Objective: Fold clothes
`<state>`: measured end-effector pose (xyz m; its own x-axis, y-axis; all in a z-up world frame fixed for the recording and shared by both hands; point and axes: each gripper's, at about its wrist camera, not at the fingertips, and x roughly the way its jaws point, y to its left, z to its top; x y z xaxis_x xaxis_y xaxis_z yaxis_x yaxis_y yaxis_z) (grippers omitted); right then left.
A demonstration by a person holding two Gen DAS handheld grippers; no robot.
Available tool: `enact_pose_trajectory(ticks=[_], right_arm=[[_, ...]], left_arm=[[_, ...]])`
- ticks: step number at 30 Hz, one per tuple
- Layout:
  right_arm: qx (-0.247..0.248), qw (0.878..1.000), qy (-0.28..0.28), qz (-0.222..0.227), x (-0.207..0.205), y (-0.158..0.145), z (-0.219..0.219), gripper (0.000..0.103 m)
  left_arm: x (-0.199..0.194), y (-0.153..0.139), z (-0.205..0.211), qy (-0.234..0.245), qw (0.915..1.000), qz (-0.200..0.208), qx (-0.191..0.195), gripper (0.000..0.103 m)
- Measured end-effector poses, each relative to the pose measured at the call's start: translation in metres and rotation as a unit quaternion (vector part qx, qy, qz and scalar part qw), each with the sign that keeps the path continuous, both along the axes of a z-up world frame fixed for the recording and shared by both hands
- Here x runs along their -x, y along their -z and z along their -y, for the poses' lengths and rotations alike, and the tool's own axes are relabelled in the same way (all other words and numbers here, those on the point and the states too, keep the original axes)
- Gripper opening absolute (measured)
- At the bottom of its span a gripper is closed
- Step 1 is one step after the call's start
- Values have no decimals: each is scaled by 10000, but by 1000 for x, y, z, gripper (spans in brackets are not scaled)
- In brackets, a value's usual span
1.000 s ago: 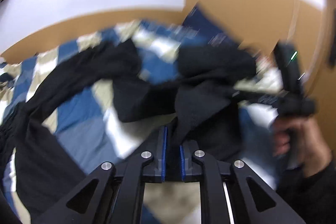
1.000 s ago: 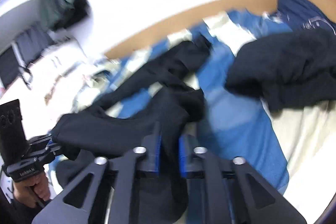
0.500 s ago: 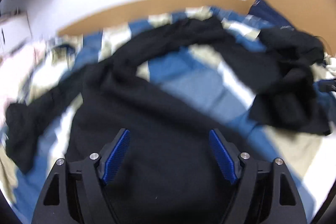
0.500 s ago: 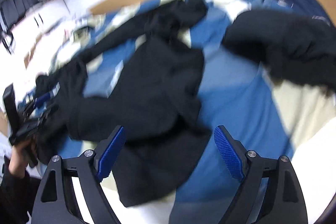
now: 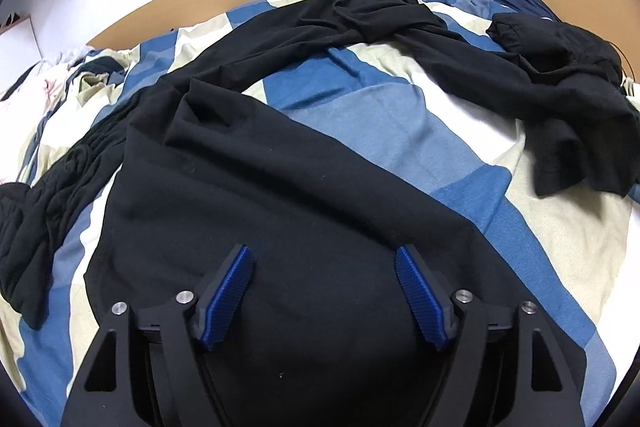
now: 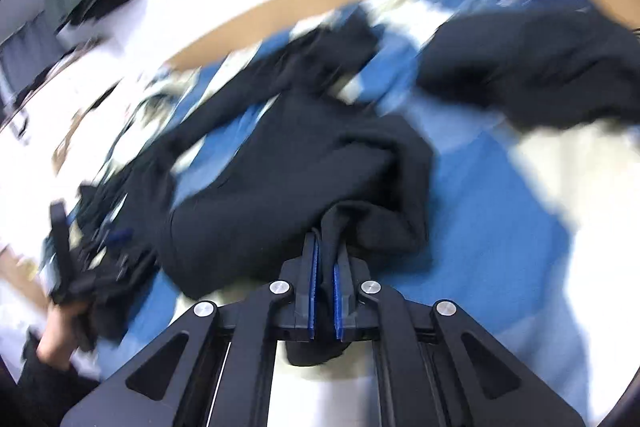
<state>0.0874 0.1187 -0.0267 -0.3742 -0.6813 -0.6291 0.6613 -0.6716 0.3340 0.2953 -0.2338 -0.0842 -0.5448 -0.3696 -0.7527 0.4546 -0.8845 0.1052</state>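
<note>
My right tool (image 6: 323, 259) is closing on a bunched edge of the black garment (image 5: 248, 187) sprawled across the bed (image 5: 400, 131); my left tool (image 5: 324, 283) is opening, empty above it. One-sided pulling could drag everything into a heap.

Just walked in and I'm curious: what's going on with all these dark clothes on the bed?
A person is folding clothes with hand-held tongs. The right tongs are closing on a bunched edge of the black garment spread over the blue patchwork bedspread. The left tongs hover over the same garment, opening, with nothing pinched. Another dark heap lies farther off, not yet touched.
</note>
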Motion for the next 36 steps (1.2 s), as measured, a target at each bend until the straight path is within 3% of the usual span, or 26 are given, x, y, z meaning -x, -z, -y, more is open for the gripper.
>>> enact_pose_trajectory(ticks=[1, 2, 3, 5, 7, 10, 14, 18, 22, 23, 24, 25, 28, 29, 30, 32, 36], right_arm=[[-71, 9998, 117, 141, 9, 6, -4, 16], [-251, 9985, 190, 445, 22, 19, -5, 44], [-399, 9964, 307, 682, 30, 29, -6, 60], [-456, 9962, 538, 508, 30, 26, -10, 60], [-315, 9977, 486, -339, 9, -3, -10, 61], [-129, 9960, -357, -804, -18, -23, 10, 77], [-478, 9849, -1600, -446, -43, -5, 54, 77], [-900, 9782, -1794, -538, -55, 12, 70, 77], [-1282, 9785, -1607, -186, -49, 33, 72, 79], [-1307, 9787, -1582, -97, -46, 37, 73, 57], [-1209, 9791, -1635, -18, -45, 39, 74, 12], [-1047, 9806, -1655, 51, -42, 38, 72, 2], [60, 9910, -1332, 134, -18, 10, 44, 3], [262, 9936, -1098, 75, -9, 3, 33, 9], [340, 9958, -847, 4, 1, -1, 22, 25], [81, 9988, -471, -141, 10, -4, 7, 48], [-327, 9969, -377, -603, -9, -19, -15, 50]], left_arm=[[-1, 0, 0, -6, 10000, 1, -13, 77], [-1, 0, 0, -8, 10000, 12, -7, 77], [0, 1, 0, -9, 10000, 26, 6, 78], [2, 2, -1, -21, 10000, 67, 44, 78], [4, 3, -2, -36, 9999, 119, 91, 79], [5, 3, -4, -45, 9997, 167, 181, 80], [5, 3, -3, -42, 9997, 162, 162, 80], [6, 4, -2, -47, 9997, 196, 156, 81], [5, 4, -3, -42, 9997, 188, 168, 81], [5, 3, -2, -39, 9997, 183, 161, 81], [5, 3, -2, -39, 9997, 182, 157, 81], [5, 3, -2, -39, 9997, 183, 156, 81], [4, 3, -2, -38, 9997, 180, 159, 81], [4, 3, -3, -37, 9997, 178, 161, 81], [4, 3, -3, -36, 9997, 177, 164, 81], [4, 3, -3, -35, 9997, 180, 164, 81], [4, 4, -2, -31, 9997, 187, 128, 81]])
